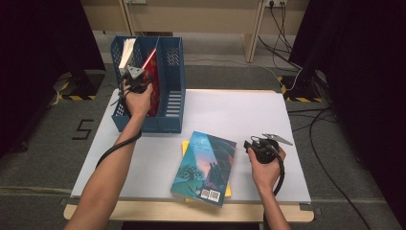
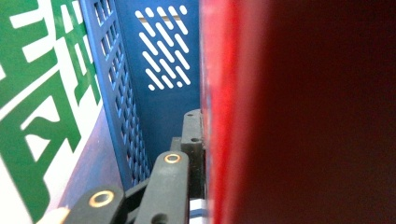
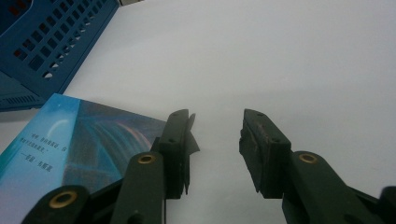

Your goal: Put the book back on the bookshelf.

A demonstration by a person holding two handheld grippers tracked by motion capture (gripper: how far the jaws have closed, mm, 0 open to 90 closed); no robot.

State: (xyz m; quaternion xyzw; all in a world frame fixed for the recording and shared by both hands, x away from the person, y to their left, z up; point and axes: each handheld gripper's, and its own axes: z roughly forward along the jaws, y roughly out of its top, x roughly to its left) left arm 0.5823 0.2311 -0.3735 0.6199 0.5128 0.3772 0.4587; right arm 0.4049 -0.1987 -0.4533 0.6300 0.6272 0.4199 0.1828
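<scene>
Two grippers: left gripper (image 1: 135,76) fingers clamped on red book (image 1: 152,81) in blue file rack (image 1: 170,103); right gripper (image 3: 215,140) fingers apart.

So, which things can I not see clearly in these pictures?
- Red book, left gripper view: too near, blurred; its cover cannot be read.
- Left gripper, high view: its tips sit inside the blue file holder, behind the hand.
- Yellow book, high view: covered by the blue book, one corner shows.
</scene>
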